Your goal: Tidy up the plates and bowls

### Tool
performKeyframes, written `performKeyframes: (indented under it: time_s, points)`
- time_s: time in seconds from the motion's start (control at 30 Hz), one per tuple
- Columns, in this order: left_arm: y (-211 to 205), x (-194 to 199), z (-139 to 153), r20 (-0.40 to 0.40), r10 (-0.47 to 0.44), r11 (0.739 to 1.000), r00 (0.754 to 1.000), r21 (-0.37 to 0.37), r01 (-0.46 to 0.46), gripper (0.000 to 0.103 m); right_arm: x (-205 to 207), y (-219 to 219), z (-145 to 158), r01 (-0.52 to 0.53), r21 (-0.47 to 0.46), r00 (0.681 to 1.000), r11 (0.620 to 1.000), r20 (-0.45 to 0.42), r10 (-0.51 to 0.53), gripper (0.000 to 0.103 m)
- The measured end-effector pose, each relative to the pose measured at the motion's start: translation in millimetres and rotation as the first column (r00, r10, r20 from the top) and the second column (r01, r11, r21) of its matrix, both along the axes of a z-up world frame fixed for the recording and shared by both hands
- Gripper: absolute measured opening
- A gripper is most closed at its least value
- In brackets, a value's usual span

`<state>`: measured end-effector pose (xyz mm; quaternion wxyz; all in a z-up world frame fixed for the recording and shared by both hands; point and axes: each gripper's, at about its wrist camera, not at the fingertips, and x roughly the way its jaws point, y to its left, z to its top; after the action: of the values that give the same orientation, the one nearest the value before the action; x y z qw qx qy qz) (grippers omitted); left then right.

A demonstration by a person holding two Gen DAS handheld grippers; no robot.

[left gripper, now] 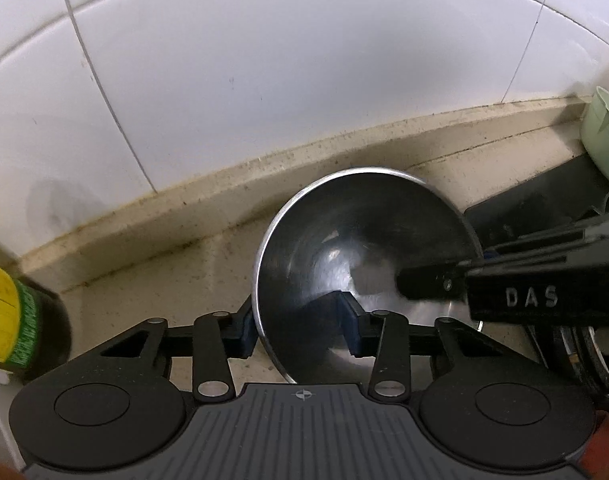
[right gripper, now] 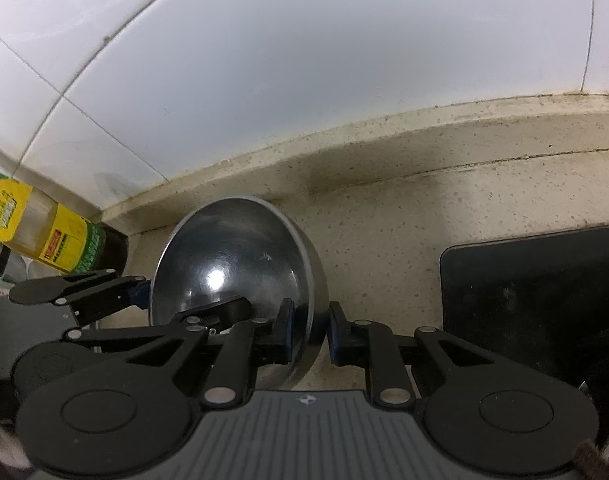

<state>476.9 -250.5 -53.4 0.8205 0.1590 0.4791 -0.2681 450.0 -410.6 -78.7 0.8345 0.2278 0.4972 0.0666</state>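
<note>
A steel bowl (left gripper: 364,232) hangs tilted over the beige counter, its hollow facing both cameras. In the left wrist view my left gripper (left gripper: 298,326) is shut on the bowl's left rim, one blue pad outside the wall and one inside. My right gripper (left gripper: 444,272) comes in from the right, with one finger reaching into the bowl. In the right wrist view the right gripper (right gripper: 310,334) is shut on the right rim of the bowl (right gripper: 232,248), a pad pressing each side. The left gripper (right gripper: 184,300) holds the opposite rim there.
A white tiled wall (left gripper: 304,60) rises behind a raised counter ledge (right gripper: 384,148). A bottle with a yellow and green label (right gripper: 44,240) stands at the left. A black tray (right gripper: 536,300) lies to the right, and a pale green cup (left gripper: 604,140) stands beyond it.
</note>
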Motion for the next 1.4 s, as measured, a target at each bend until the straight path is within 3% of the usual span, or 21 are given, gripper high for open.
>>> performKeyframes:
  time_s: [0.47,0.93,1.4]
  points:
    - [23.7,-10.9,45.7,0.058,0.042,0.997,0.997,-0.068,-0.038,0.046,-11.8,0.9,46.6,0.002,0.006,0.995,1.000,0.097,-0.003,0.016]
    - [49.5,-68.7,105.6,0.171,0.075,0.993,0.982,-0.098,-0.059,0.047,-61.9,30.3,112.2,-0.056,-0.014,0.979,0.998,0.198,0.058,0.016]
    - [75.4,-124.5,126.8,0.219,0.082,0.992,0.972,-0.109,-0.059,0.049,-108.5,62.9,139.4,-0.141,-0.035,0.963,0.989,0.229,0.145,0.016]
